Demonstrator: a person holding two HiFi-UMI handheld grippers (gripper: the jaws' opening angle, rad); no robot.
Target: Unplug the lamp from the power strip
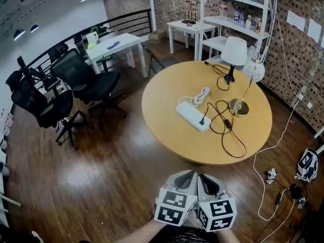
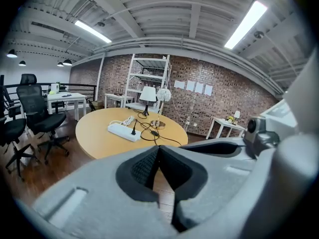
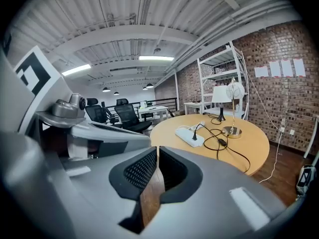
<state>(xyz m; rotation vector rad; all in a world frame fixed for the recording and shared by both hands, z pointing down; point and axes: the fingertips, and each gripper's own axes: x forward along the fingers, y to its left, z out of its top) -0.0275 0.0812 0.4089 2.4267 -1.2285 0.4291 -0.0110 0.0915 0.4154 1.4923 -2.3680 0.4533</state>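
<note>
A white power strip (image 1: 192, 116) lies on the round wooden table (image 1: 167, 92), with a black plug (image 1: 202, 120) standing in it. The plug's black cord (image 1: 230, 135) loops toward a brass-based lamp (image 1: 238, 107). Behind it stands a white-shaded lamp (image 1: 234, 52) on a black foot. Both grippers hang low in front of the table, well short of it and side by side. The left gripper (image 1: 188, 175) has its pads touching and empty. On the right gripper (image 1: 207, 178) a thin slit shows between the pads (image 3: 172, 171), with nothing in it. The strip (image 2: 122, 131) (image 3: 190, 136) is far ahead in both gripper views.
Black office chairs (image 1: 83, 77) stand left of the table. White tables (image 1: 114, 45) and a white shelf (image 1: 238, 22) line the back by the brick wall. A white cable, adapters (image 1: 273, 175) and a bag (image 1: 307, 164) lie on the floor at right.
</note>
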